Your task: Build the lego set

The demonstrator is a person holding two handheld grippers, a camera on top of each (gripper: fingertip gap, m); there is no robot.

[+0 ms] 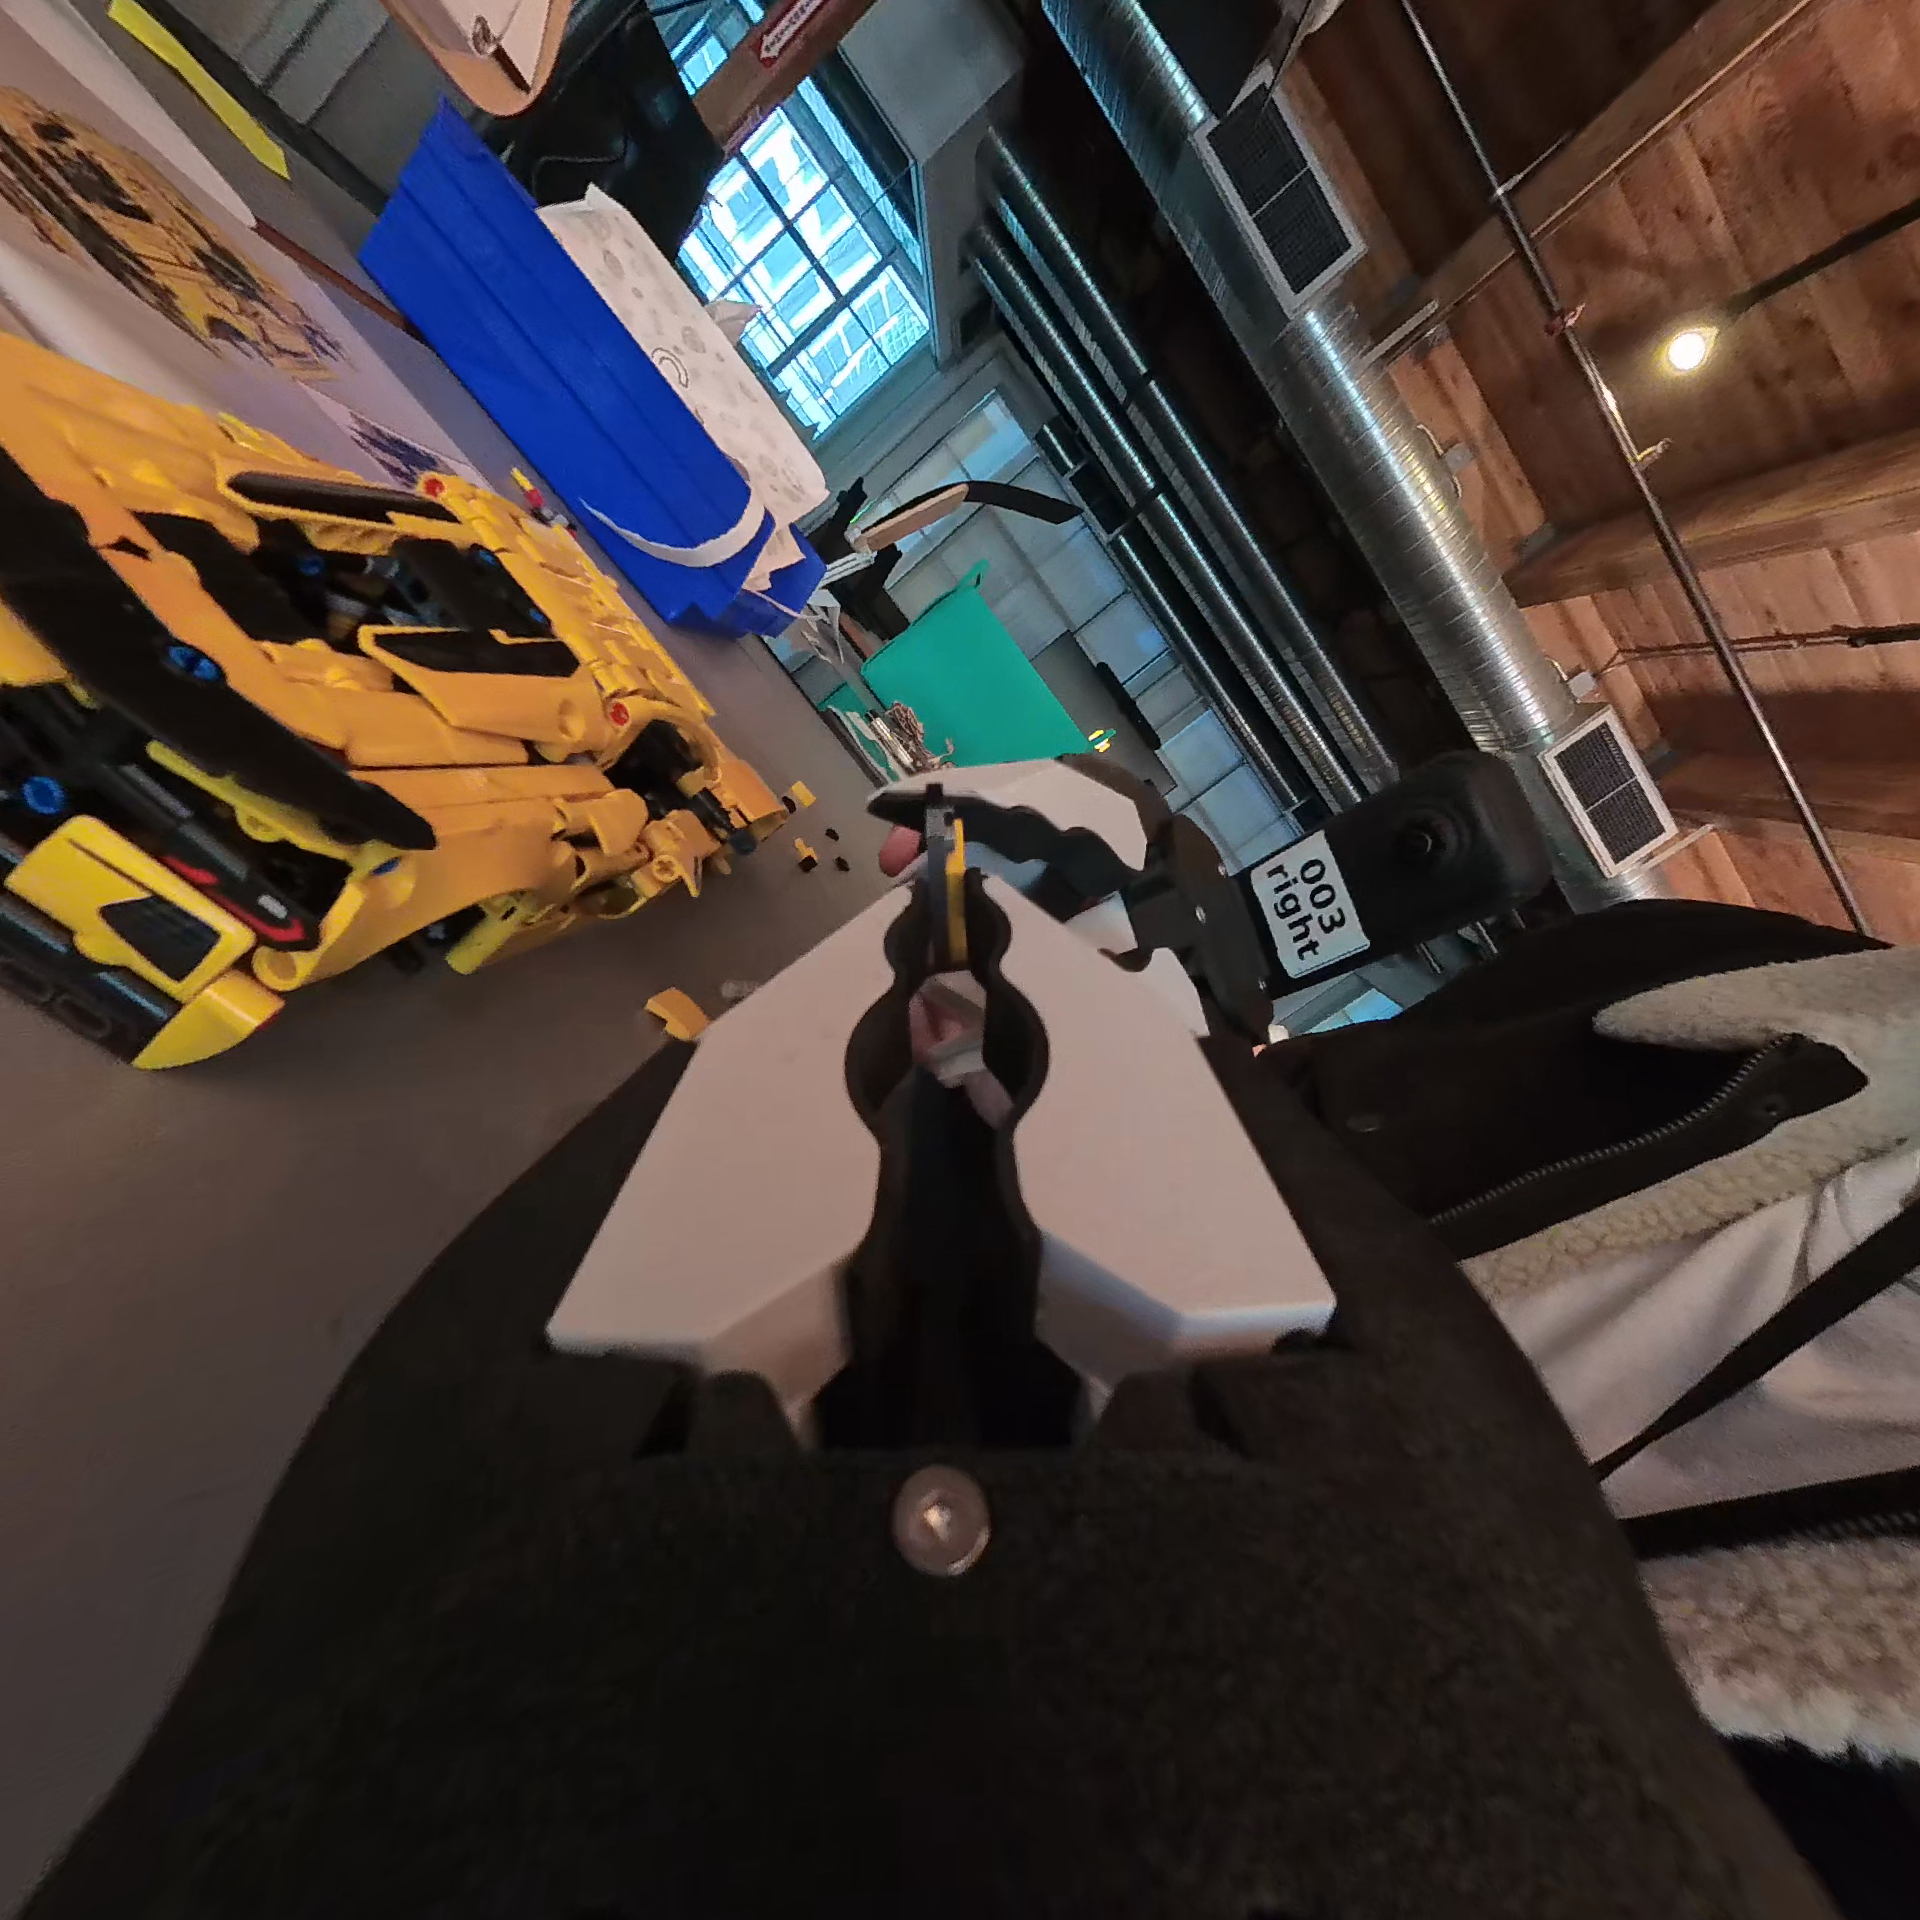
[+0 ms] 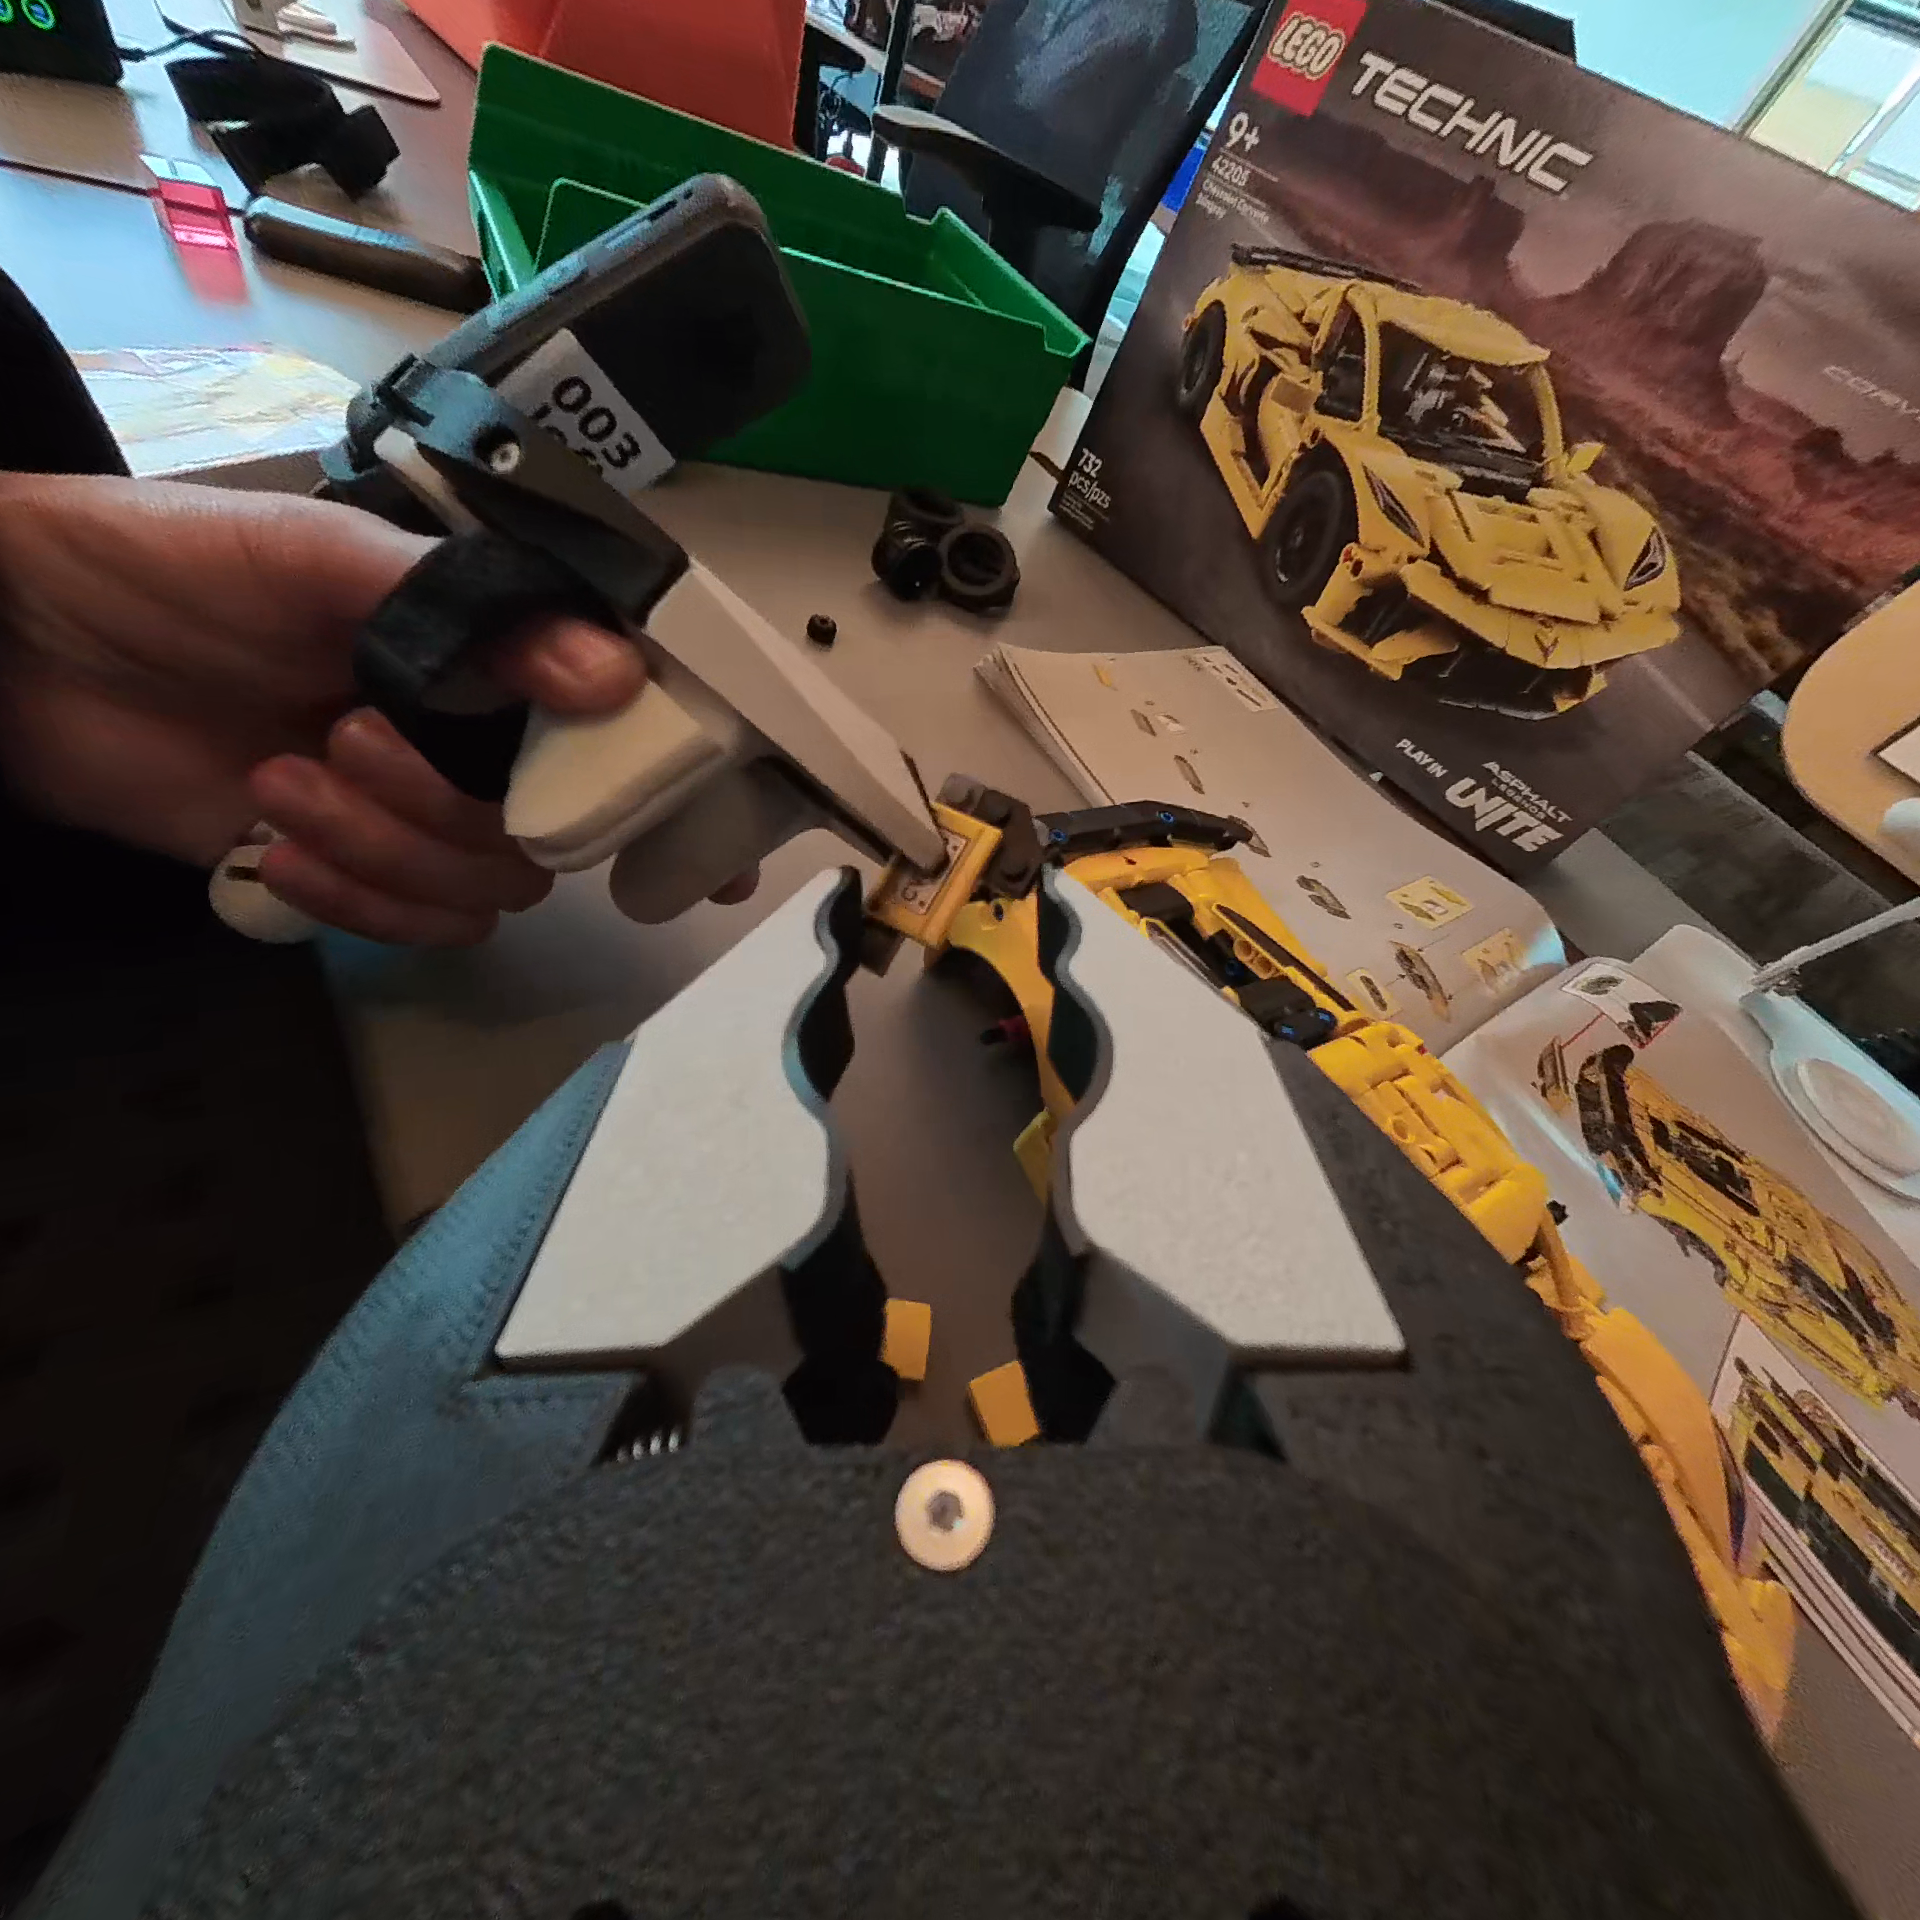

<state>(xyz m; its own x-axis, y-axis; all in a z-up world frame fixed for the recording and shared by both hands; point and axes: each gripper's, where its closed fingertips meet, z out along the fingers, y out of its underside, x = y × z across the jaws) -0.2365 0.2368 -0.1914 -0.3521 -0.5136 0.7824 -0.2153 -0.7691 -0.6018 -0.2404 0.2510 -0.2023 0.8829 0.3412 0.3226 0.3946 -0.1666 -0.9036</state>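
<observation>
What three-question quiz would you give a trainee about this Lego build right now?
1. True or false: the right claw is shut.
2. Multiple choice: the loose black tyres lie piled just in front of
A. the green bin
B. a red toolbox
C. a laptop
3. Fill in the blank: the left claw grips a small ____ Lego piece.

Key: 1 false, its fingers stand apart; 2 A; 3 yellow.
</observation>
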